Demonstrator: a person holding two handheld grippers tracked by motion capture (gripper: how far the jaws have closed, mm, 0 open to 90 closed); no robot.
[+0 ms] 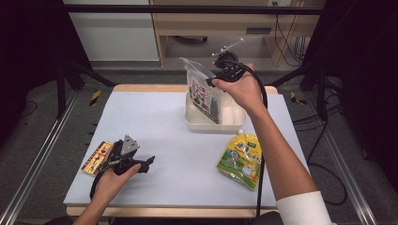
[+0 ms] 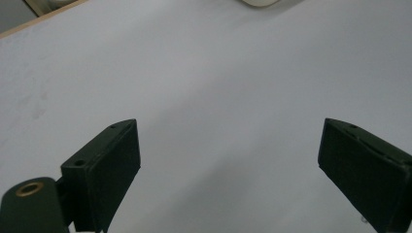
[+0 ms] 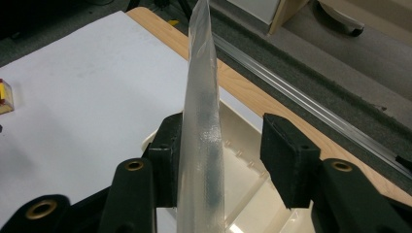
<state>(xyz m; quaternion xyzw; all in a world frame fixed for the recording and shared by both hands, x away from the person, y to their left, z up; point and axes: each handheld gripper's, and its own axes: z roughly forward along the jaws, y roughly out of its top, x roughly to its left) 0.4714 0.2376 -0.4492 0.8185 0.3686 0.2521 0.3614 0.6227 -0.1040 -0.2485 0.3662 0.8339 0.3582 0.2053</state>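
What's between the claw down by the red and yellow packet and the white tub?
Nothing. In the high view, only bare white tabletop stretches from the left gripper to the white tub.

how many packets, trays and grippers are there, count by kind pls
packets: 3, the clear bag standing in the tray, the yellow-green pouch, the flat red-yellow packet
trays: 1, the white tray
grippers: 2, the left gripper, the right gripper
total: 6

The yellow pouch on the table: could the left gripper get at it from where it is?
Probably yes: bare table lies between the open left gripper and the yellow pouch, though the right forearm runs close beside it.
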